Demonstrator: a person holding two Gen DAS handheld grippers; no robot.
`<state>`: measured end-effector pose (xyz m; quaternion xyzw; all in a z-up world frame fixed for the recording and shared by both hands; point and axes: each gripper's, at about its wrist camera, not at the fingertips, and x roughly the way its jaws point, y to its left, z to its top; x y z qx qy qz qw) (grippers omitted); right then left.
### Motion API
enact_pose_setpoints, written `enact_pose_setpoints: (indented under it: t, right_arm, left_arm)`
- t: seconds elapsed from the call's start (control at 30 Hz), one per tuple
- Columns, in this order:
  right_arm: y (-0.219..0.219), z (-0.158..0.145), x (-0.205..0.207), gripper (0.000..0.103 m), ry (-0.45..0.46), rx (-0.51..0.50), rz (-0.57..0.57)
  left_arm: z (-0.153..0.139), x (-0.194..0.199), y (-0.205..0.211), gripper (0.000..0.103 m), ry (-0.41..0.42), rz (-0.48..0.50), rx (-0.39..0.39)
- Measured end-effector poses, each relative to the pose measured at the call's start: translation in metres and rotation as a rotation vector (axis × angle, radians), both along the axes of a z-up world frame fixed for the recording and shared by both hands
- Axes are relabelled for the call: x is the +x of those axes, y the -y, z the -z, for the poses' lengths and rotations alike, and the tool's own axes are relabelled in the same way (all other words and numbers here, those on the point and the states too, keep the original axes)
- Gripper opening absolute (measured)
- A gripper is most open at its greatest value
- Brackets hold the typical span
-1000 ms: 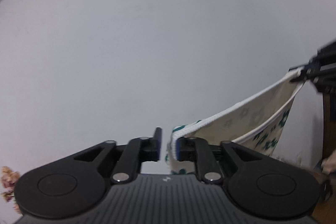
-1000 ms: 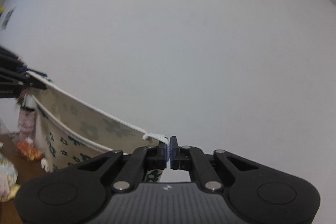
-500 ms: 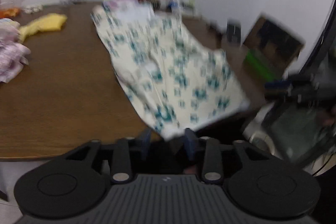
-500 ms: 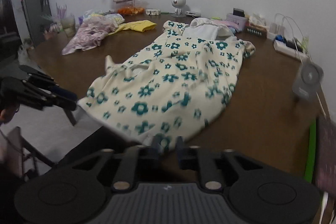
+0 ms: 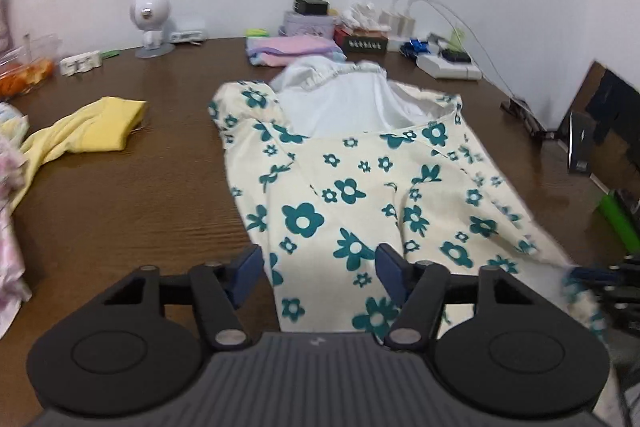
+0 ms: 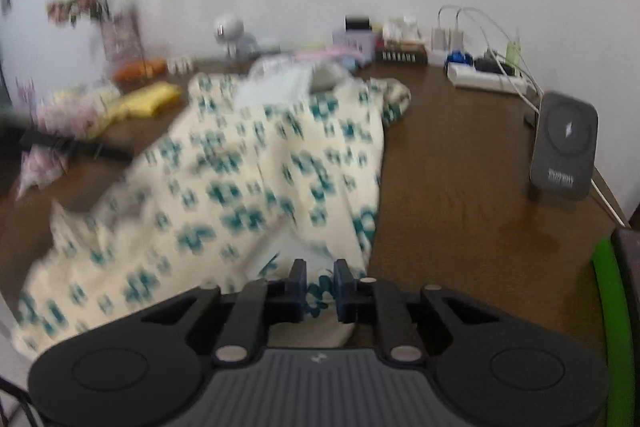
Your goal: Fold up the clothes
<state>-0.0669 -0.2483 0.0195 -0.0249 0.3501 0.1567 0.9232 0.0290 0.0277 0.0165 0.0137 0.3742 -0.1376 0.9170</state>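
A cream garment with teal flowers (image 5: 360, 195) lies spread along the brown table (image 5: 120, 195), its white lining showing at the far end. My left gripper (image 5: 319, 269) is wide open above the garment's near hem, holding nothing. In the right wrist view the same garment (image 6: 240, 167) is blurred. My right gripper (image 6: 320, 285) has its jaws slightly apart with the garment's near corner between them; the fingers (image 6: 298, 287) do not press the cloth. The right gripper also shows at the left wrist view's right edge (image 5: 616, 287).
A yellow garment (image 5: 92, 127) and a pink one (image 5: 8, 227) lie at the left. Folded pink cloth (image 5: 288, 51), a white round lamp (image 5: 150, 15), boxes, a power strip (image 5: 448, 67) and cables line the far wall. A grey charger stand (image 6: 564, 147) stands at the right.
A second ago both grippers held the garment's edge up against the wall. The garment has since dropped flat on the table; the left gripper has opened wide and the right has loosened.
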Motion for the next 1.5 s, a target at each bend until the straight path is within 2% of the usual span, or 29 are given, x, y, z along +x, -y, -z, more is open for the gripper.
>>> enact_pose_setpoints:
  t: [0.03, 0.1, 0.13, 0.17, 0.2, 0.23, 0.3, 0.37, 0.4, 0.43, 0.5, 0.53, 0.63, 0.67, 0.7, 0.73, 0.8, 0.9, 0.93, 1.0, 1.07, 1.17, 1.2, 1.23, 1.27, 1.3, 1.37, 1.47, 1.5]
  right_arm:
    - [0.006, 0.003, -0.006, 0.006, -0.002, 0.007, 0.006]
    - [0.021, 0.000, -0.014, 0.008, -0.015, 0.028, 0.026]
    - [0.028, -0.006, -0.019, 0.011, -0.015, 0.036, 0.030]
    - [0.036, -0.011, -0.023, 0.021, -0.015, 0.044, 0.034]
    - [0.039, -0.019, -0.024, 0.038, 0.009, 0.050, 0.027]
    - [0.038, -0.028, -0.019, 0.045, 0.040, 0.057, 0.011]
    - [0.034, -0.042, -0.001, 0.057, 0.095, 0.066, -0.022]
    - [0.020, -0.046, 0.035, 0.057, 0.114, -0.005, -0.018]
    - [0.013, -0.044, 0.056, 0.057, 0.117, -0.051, -0.003]
    - [0.005, -0.041, 0.078, 0.056, 0.119, -0.099, 0.014]
    - [-0.003, -0.036, 0.119, 0.053, 0.084, -0.112, 0.033]
    - [-0.006, -0.034, 0.138, 0.053, 0.062, -0.102, 0.028]
    - [-0.008, -0.026, 0.185, 0.049, -0.011, 0.016, 0.004]
    - [-0.009, -0.022, 0.198, 0.039, -0.034, 0.040, 0.019]
    - [-0.012, -0.018, 0.208, 0.008, -0.048, 0.033, 0.030]
    - [-0.016, -0.016, 0.211, 0.001, -0.049, 0.019, 0.035]
    - [-0.024, -0.013, 0.215, 0.003, -0.048, 0.000, 0.021]
    - [-0.023, -0.025, 0.208, 0.009, -0.054, 0.008, -0.030]
    - [-0.017, -0.028, 0.216, 0.011, -0.064, 0.036, -0.018]
    - [-0.004, -0.033, 0.234, 0.047, -0.087, 0.098, 0.014]
    - [0.009, -0.037, 0.253, 0.055, -0.111, 0.161, 0.047]
    - [0.021, -0.033, 0.291, 0.055, -0.185, 0.228, 0.103]
    - [0.023, -0.029, 0.306, 0.053, -0.217, 0.245, 0.123]
    - [0.020, -0.025, 0.315, 0.048, -0.228, 0.228, 0.125]
    - [0.015, -0.021, 0.322, 0.024, -0.235, 0.205, 0.124]
    - [0.010, -0.017, 0.330, 0.003, -0.242, 0.183, 0.124]
    - [0.001, -0.032, 0.314, 0.002, -0.096, 0.125, 0.075]
    - [-0.013, -0.056, 0.286, 0.002, 0.141, 0.036, -0.004]
    - [-0.016, -0.060, 0.282, 0.002, 0.171, 0.008, 0.001]
  left_arm:
    - [0.004, 0.000, -0.006, 0.021, -0.018, -0.003, -0.003]
    - [0.012, 0.001, -0.017, 0.018, -0.054, -0.010, -0.010]
    - [0.013, 0.005, -0.023, 0.020, -0.065, -0.019, -0.027]
    - [0.009, 0.015, -0.029, 0.021, -0.064, -0.037, -0.064]
    - [0.007, 0.026, -0.033, 0.029, -0.066, -0.047, -0.095]
    - [0.005, 0.039, -0.033, 0.047, -0.071, -0.046, -0.114]
    - [0.006, 0.062, -0.026, 0.058, -0.081, -0.035, -0.094]
    - [0.012, 0.081, -0.015, 0.054, -0.090, -0.041, -0.028]
    - [0.015, 0.085, -0.011, 0.046, -0.082, -0.040, -0.006]
    - [0.016, 0.088, -0.007, 0.025, -0.078, -0.026, 0.010]
    - [0.017, 0.087, -0.003, 0.008, -0.077, 0.021, 0.007]
    - [0.016, 0.085, -0.005, 0.002, -0.075, 0.024, -0.007]
    - [0.006, 0.080, -0.020, 0.002, -0.047, 0.008, -0.067]
    - [0.003, 0.081, -0.028, 0.002, -0.045, 0.002, -0.090]
    - [0.001, 0.082, -0.036, 0.002, -0.044, -0.005, -0.112]
    - [-0.002, 0.082, -0.044, 0.002, -0.042, -0.012, -0.135]
    - [-0.006, 0.084, -0.058, 0.006, -0.042, -0.022, -0.177]
    - [-0.012, 0.100, -0.075, 0.042, -0.032, -0.086, -0.187]
    - [-0.014, 0.110, -0.081, 0.049, -0.033, -0.108, -0.197]
    - [-0.017, 0.141, -0.093, 0.056, -0.054, -0.137, -0.249]
    - [-0.014, 0.178, -0.095, 0.061, -0.106, -0.155, -0.278]
    - [-0.004, 0.221, -0.083, 0.064, -0.179, -0.173, -0.237]
    - [0.000, 0.231, -0.078, 0.059, -0.194, -0.162, -0.236]
    - [0.004, 0.238, -0.074, 0.035, -0.199, -0.146, -0.246]
    - [0.006, 0.241, -0.071, 0.011, -0.179, -0.137, -0.252]
    - [0.004, 0.237, -0.069, 0.004, -0.122, -0.137, -0.255]
    - [0.001, 0.230, -0.065, 0.003, -0.020, -0.145, -0.252]
    - [0.001, 0.220, -0.058, 0.004, 0.053, -0.196, -0.192]
    - [0.000, 0.217, -0.056, 0.004, 0.078, -0.213, -0.172]
